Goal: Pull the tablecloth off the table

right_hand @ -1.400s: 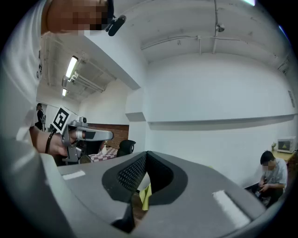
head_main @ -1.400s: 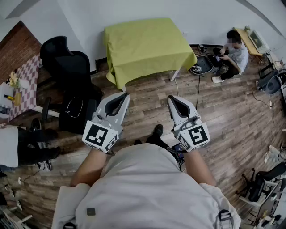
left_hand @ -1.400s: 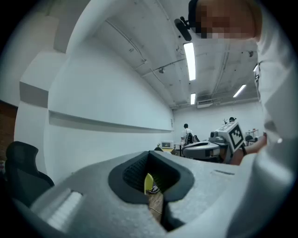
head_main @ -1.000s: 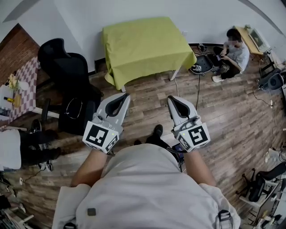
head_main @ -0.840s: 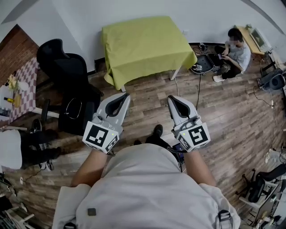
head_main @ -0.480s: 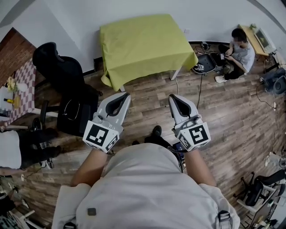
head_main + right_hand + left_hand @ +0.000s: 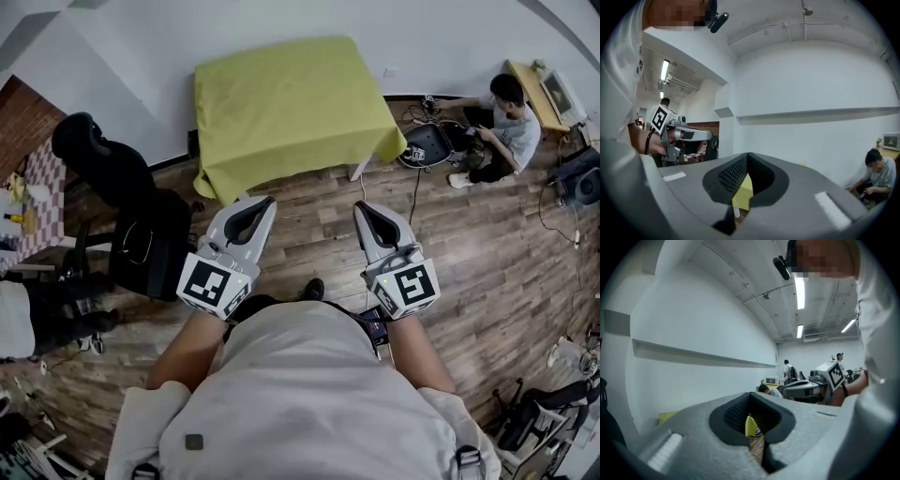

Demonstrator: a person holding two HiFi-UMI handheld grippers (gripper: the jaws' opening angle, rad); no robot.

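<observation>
A yellow-green tablecloth (image 7: 291,103) covers a table against the white wall and hangs over its edges. My left gripper (image 7: 266,200) and right gripper (image 7: 359,207) are held side by side, level, above the wooden floor. Both point at the table and stop short of its near edge. Both are shut with nothing between the jaws. In the left gripper view a strip of the tablecloth (image 7: 750,426) shows through the hollow behind the left gripper's (image 7: 751,397) shut tips. The right gripper view shows the tablecloth (image 7: 743,192) the same way, below the right gripper's (image 7: 748,157) tips.
A black office chair (image 7: 103,178) stands left of the table. A checkered table (image 7: 23,187) is at the far left edge. A person (image 7: 511,122) sits on the floor to the right, among cables and gear (image 7: 427,145). Plank floor (image 7: 309,220) lies between me and the table.
The table has come nearer and shifted a little left in the head view as I walk toward it. Both grippers keep the same shut, side-by-side pose.
</observation>
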